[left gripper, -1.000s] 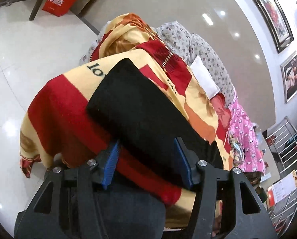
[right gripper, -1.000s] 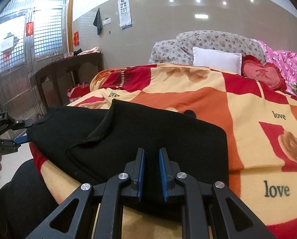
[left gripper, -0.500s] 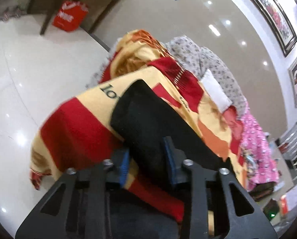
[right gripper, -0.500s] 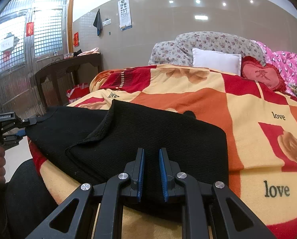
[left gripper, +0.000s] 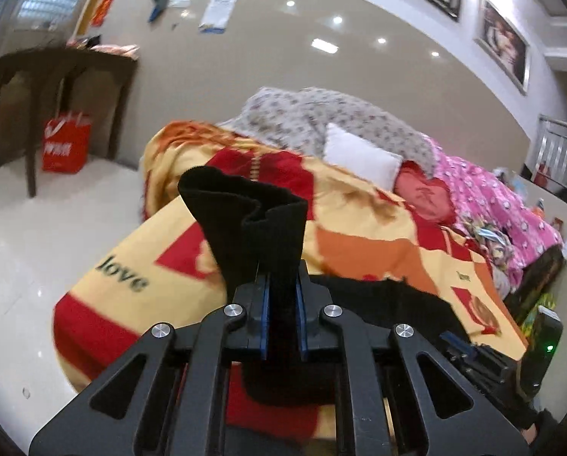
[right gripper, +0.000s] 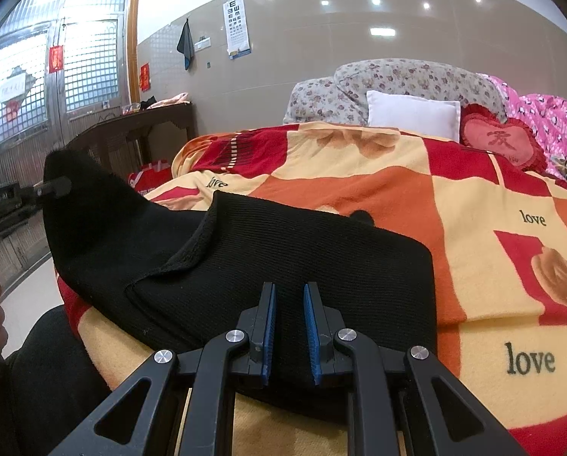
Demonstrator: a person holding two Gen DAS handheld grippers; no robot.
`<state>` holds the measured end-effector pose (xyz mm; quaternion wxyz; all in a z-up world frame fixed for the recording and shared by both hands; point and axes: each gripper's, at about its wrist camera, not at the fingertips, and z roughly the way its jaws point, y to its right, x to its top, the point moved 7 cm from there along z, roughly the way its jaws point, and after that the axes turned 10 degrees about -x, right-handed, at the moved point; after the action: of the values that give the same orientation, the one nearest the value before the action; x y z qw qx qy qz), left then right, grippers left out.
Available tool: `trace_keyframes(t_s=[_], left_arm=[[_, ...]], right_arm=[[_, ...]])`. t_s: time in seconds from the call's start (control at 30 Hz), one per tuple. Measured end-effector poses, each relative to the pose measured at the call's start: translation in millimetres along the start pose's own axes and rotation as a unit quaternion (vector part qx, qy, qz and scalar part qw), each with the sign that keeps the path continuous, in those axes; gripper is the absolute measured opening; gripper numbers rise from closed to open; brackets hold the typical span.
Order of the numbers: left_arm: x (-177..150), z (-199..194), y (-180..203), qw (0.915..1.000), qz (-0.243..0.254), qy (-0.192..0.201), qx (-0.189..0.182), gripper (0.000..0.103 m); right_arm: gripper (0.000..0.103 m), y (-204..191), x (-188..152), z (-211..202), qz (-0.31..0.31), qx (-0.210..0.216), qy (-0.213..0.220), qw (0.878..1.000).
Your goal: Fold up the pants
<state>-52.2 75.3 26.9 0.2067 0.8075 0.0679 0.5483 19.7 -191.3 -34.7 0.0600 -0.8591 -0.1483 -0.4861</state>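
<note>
Black knit pants (right gripper: 283,250) lie on a red, orange and yellow "love" blanket (right gripper: 473,209) covering a bed. My left gripper (left gripper: 283,304) is closing its jaws, and the blue pads pinch one end of the pants (left gripper: 245,220), held raised above the blanket (left gripper: 359,235). In the right wrist view that lifted end stands up at the far left, with the left gripper (right gripper: 51,190) on it. My right gripper (right gripper: 289,326) sits at the pants' near edge, its narrow jaws shut on black cloth.
A white pillow (right gripper: 412,117), a red heart cushion (right gripper: 500,144) and a pink quilt (left gripper: 511,205) lie at the bed's far end. A dark wooden table (left gripper: 55,76) and a red bag (left gripper: 65,144) stand on the tiled floor to the left. A person's dark-clad leg (right gripper: 48,380) is near the bed edge.
The left gripper's jaws closed on the end of the pants, then rose and rolled, lifting that end off the blanket. The right gripper stayed where it was.
</note>
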Motion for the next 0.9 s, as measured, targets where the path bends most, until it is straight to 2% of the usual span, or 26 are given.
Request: trace_keyframes(t_s=[0.1,0.13,0.23,0.3,0.33,0.37,0.43,0.47,0.6,0.7,0.77,0.8,0.83,0.87,0.9], left_arm=[[1.0,9.1,16.3,0.9999,0.011,-0.006,-0.011,0.010],[0.9,10.7,22.4,0.9997,0.018,-0.008,-0.014,0.010],[-4.5,12.3,44.6,0.9980,0.059,-0.009,-0.020,0.010],[-10.0,10.1,58.2,0.9960,0.087,-0.007,-0.019,0.010],[-11.4,9.8,62.5,0.9952,0.095,-0.007,-0.020,0.010],[-13.3,9.0,67.4,0.9939,0.108,-0.005,-0.020,0.010],[-18.6,7.3,78.8,0.9891,0.146,-0.004,-0.021,0.010],[-20.2,7.5,82.3,0.9875,0.156,-0.005,-0.021,0.010],[-30.0,1.1,99.6,0.9791,0.198,-0.010,-0.046,0.010],[-33.7,-0.3,112.5,0.9733,0.218,-0.016,-0.071,0.010],[-35.4,0.8,118.8,0.9717,0.220,-0.021,-0.083,0.010],[-35.7,2.6,121.0,0.9720,0.216,-0.025,-0.089,0.010],[-35.8,3.4,122.6,0.9721,0.214,-0.027,-0.092,0.010],[-35.4,5.5,124.8,0.9724,0.211,-0.030,-0.096,0.010],[-35.8,8.2,127.4,0.9724,0.206,-0.036,-0.104,0.010]], right_arm=[[0.014,2.5,4.2,0.2,0.016,0.012,-0.016,1.000],[0.014,5.2,13.1,-2.6,0.038,0.028,-0.026,0.999],[0.015,5.1,61.7,-28.9,0.105,0.123,0.008,0.987],[0.019,-8.5,104.7,-49.5,0.125,0.212,0.034,0.969],[0.024,-15.1,114.8,-54.0,0.124,0.239,0.037,0.962],[0.035,-27.3,129.6,-59.3,0.119,0.280,0.039,0.952],[0.049,-43.8,146.5,-61.8,0.109,0.319,0.036,0.941],[0.051,-53.0,152.7,-59.1,0.101,0.329,0.027,0.938],[0.052,-79.3,154.5,-35.9,0.050,0.326,-0.013,0.944],[0.052,-87.0,147.6,-23.2,0.041,0.320,-0.041,0.946],[0.051,-84.7,142.7,-22.1,0.024,0.291,-0.040,0.955],[0.048,-79.8,141.8,-19.1,0.016,0.260,-0.036,0.965],[0.027,-72.5,142.2,-18.8,0.010,0.231,-0.030,0.973],[0.009,-70.2,140.7,-19.2,0.005,0.227,-0.038,0.973],[0.009,-67.0,139.5,-18.8,0.000,0.221,-0.047,0.974]])
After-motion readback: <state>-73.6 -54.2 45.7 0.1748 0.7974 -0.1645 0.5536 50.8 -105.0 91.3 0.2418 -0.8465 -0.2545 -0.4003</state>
